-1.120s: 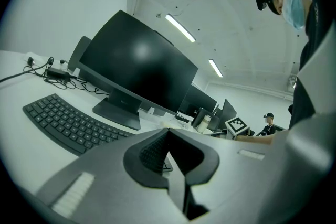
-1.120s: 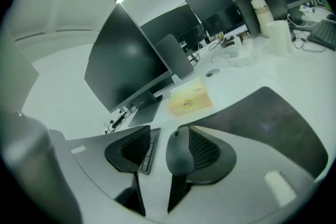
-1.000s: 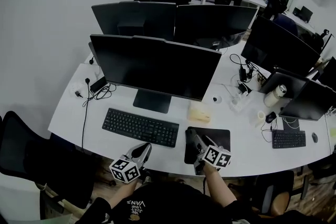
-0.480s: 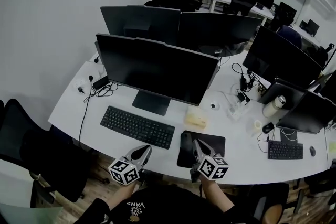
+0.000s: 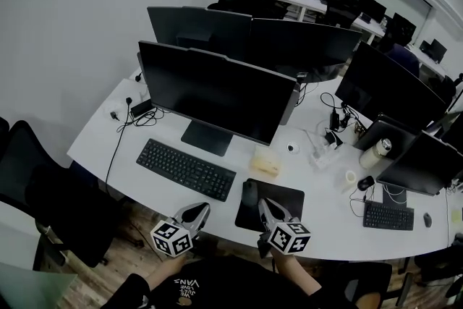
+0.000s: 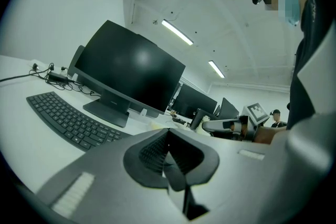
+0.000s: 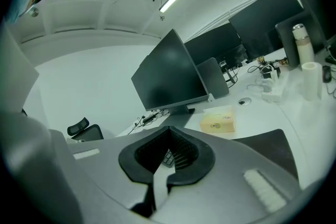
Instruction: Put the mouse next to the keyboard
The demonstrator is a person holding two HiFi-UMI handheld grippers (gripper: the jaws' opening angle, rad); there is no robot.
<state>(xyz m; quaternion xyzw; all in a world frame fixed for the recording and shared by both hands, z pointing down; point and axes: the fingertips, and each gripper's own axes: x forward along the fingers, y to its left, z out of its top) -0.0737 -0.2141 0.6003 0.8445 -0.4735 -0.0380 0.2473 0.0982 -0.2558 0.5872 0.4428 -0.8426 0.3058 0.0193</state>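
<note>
The black keyboard [image 5: 186, 169] lies in front of the big monitor [image 5: 217, 94]. Right of it is a black mouse pad [image 5: 283, 197]; I cannot make out a mouse on it. My right gripper [image 5: 265, 205] hangs over the pad's near edge, jaws shut with nothing between them [image 7: 169, 131]. My left gripper [image 5: 202, 208] is at the table's front edge, just short of the keyboard's right end, also shut and empty [image 6: 168, 131]. The left gripper view shows the keyboard [image 6: 68, 118] to its left.
A tan tissue box [image 5: 265, 161] sits behind the pad. Further right are cables, a power strip [image 5: 324, 148], a bottle [image 5: 376, 153], a small dark rounded thing [image 5: 366, 183], and a second keyboard [image 5: 386, 215] with a mouse [image 5: 427, 220]. A black chair [image 5: 29, 184] stands at left.
Both grippers have drawn back a little toward the table's front edge, the right one from the middle of the pad to its near edge. The head view has shifted.
</note>
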